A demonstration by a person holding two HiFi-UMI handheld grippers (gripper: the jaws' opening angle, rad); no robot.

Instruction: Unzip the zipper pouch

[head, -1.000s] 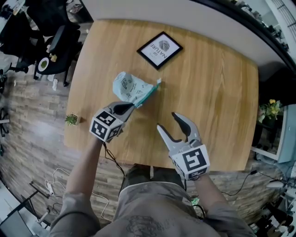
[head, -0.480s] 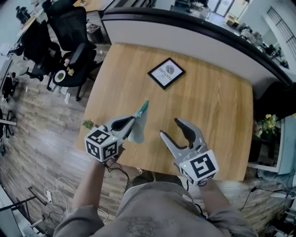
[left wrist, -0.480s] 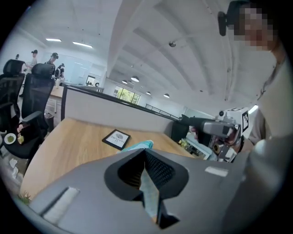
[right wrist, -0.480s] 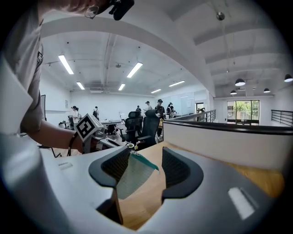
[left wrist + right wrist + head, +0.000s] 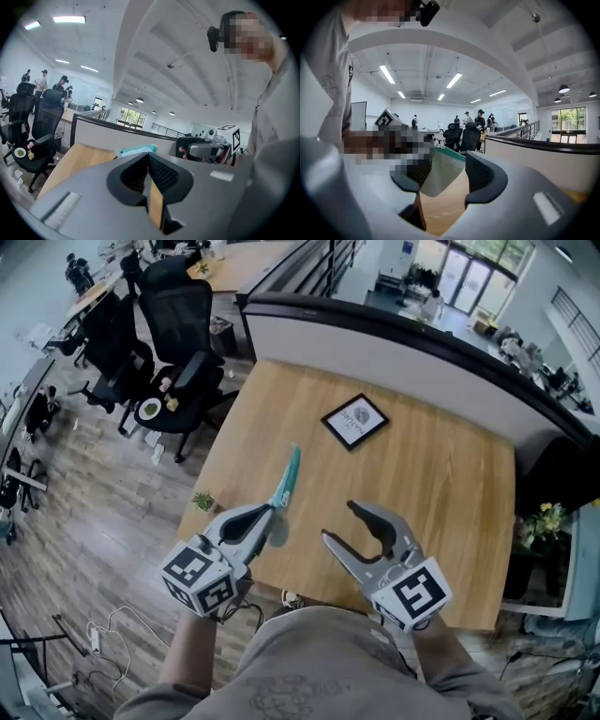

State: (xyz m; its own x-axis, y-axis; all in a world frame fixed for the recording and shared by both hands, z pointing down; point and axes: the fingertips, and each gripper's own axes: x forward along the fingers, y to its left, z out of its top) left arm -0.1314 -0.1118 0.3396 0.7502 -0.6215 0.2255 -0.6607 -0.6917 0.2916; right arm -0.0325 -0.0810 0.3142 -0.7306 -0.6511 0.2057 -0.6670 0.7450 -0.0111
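gripping the zipper pouch [image 5: 289, 474], the left gripper [image 5: 271, 513] has its jaws pressed fully together on the pouch's lower end. from the head view the pouch shows edge-on, a thin teal zipper strip slanting up and away from the jaws, clear of the wooden worktop [image 5: 431, 474]. in the left gripper view the jaws [image 5: 149, 161] meet with no gap, and a bit of the pouch's teal edge [image 5: 136, 150] peeks over them.

the right gripper [image 5: 339, 522] hovers just beside the left one, over the near edge of the worktop, with its jaws spread wide and nothing touching them. in the right gripper view [image 5: 447, 161] the pouch [image 5: 440, 176] hangs in the gap seen past the open jaws, grey-green with a teal top edge, apart from both pads.

further out on the worktop lies a black framed picture [image 5: 356, 422], well apart from both grippers. a small potted plant [image 5: 203, 501] sits at the worktop's left edge, near the left gripper. black office chairs [image 5: 183, 324] stand on the floor to the left, a dark curved partition [image 5: 422, 338] runs behind the worktop, and yellow flowers [image 5: 547, 518] show at the right.
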